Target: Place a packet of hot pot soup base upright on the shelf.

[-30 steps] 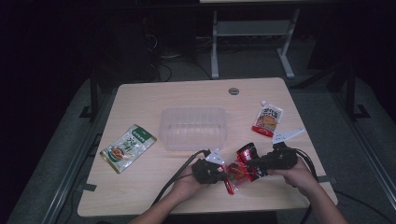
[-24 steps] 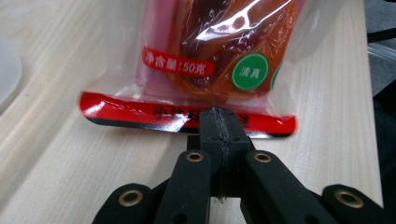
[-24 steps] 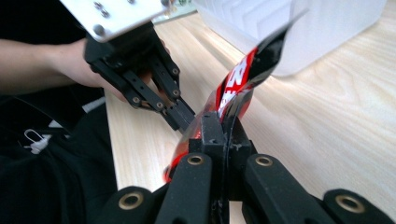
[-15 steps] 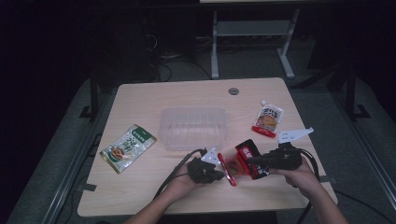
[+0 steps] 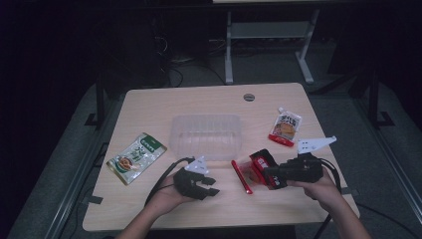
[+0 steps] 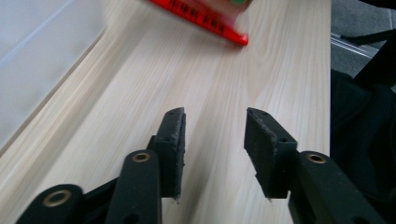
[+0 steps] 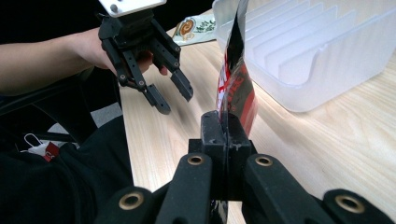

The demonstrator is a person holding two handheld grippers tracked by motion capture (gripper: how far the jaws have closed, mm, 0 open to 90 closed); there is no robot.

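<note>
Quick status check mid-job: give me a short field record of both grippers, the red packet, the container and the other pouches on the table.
left gripper: open, jaws have just been opening, nothing between them, apart from the red packet
right gripper: shut on the red packet's edge
red packet: held on edge, near the table's front, in front of the container
clear plastic container: mid-table, ribbed inside
green pouch: flat, left of the container
spouted pouch: flat, right of the container
table: light wood
</note>
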